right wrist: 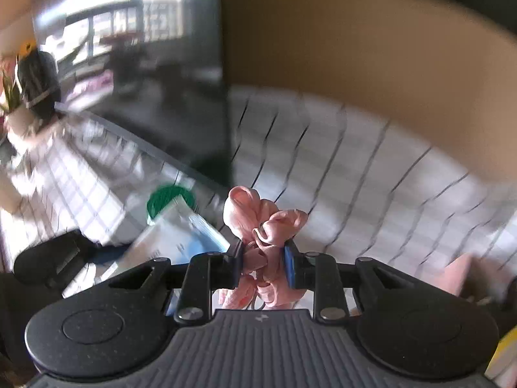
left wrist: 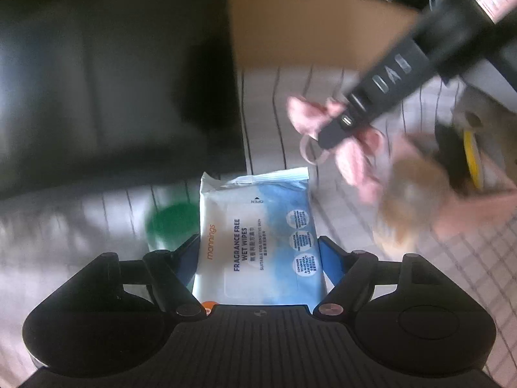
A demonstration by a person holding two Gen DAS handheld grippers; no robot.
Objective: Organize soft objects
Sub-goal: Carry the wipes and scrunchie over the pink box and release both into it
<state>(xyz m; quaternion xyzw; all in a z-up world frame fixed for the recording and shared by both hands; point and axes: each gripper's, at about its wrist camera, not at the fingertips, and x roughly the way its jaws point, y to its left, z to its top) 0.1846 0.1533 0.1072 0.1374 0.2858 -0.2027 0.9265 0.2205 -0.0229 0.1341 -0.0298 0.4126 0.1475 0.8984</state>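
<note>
**Left wrist view: wipes pack held lengthwise, box straight beyond it**

Left wrist view shows the left gripper (left wrist: 258, 252) closed on a wet wipes pack (left wrist: 255, 236). The pack's long axis runs forward along the fingers, and its sealed end points away from the camera toward the cardboard box (left wrist: 307, 29). The box lies directly beyond that end, across a strip of lined cloth (left wrist: 268, 123) covering the worktop.

Relative to the box, the right gripper (right wrist: 263, 258) is judged the nearer of the two. It clamps a pink fabric scrunchie (right wrist: 265, 226), which bunches above the finger pads (right wrist: 290, 265). In the right wrist view the box wall fills the upper right, close ahead.

A green lid (left wrist: 171, 223) sits just beside the pack, on the side away from the box opening. Motion blur obscures the objects behind the scrunchie.
</note>
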